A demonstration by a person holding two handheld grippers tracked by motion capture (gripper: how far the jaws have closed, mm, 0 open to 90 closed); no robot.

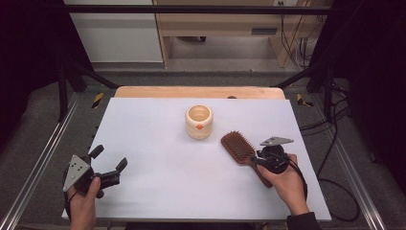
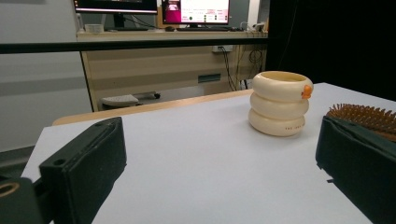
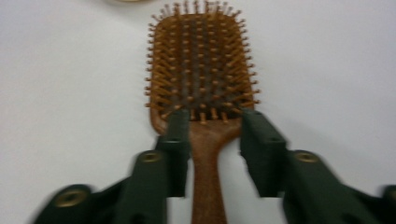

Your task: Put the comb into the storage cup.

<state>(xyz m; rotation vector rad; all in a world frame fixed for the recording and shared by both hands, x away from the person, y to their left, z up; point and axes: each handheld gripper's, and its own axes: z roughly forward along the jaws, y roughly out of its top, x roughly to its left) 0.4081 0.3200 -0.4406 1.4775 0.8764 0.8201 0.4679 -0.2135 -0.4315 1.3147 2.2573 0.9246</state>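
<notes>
A wooden paddle hairbrush (image 1: 238, 146) lies bristles up on the white table, right of centre, its handle pointing toward the person. My right gripper (image 1: 258, 157) sits over that handle. In the right gripper view the brush (image 3: 201, 65) lies straight ahead with its handle between the jaws of my right gripper (image 3: 215, 119). A gap shows beside the handle, so the gripper is open. My left gripper (image 1: 110, 158) rests at the near left of the table, jaws wide open with nothing between them (image 2: 219, 140). A cream ringed cup (image 1: 198, 120) with an orange mark stands upright mid-table.
The white table top (image 1: 158, 143) has a wooden strip (image 1: 198, 92) along its far edge. Metal frame rails (image 1: 43, 158) run down both sides. Cables (image 1: 335, 182) trail on the floor at right. From the left gripper view, the cup (image 2: 280, 102) and brush bristles (image 2: 364, 116) are ahead to the right.
</notes>
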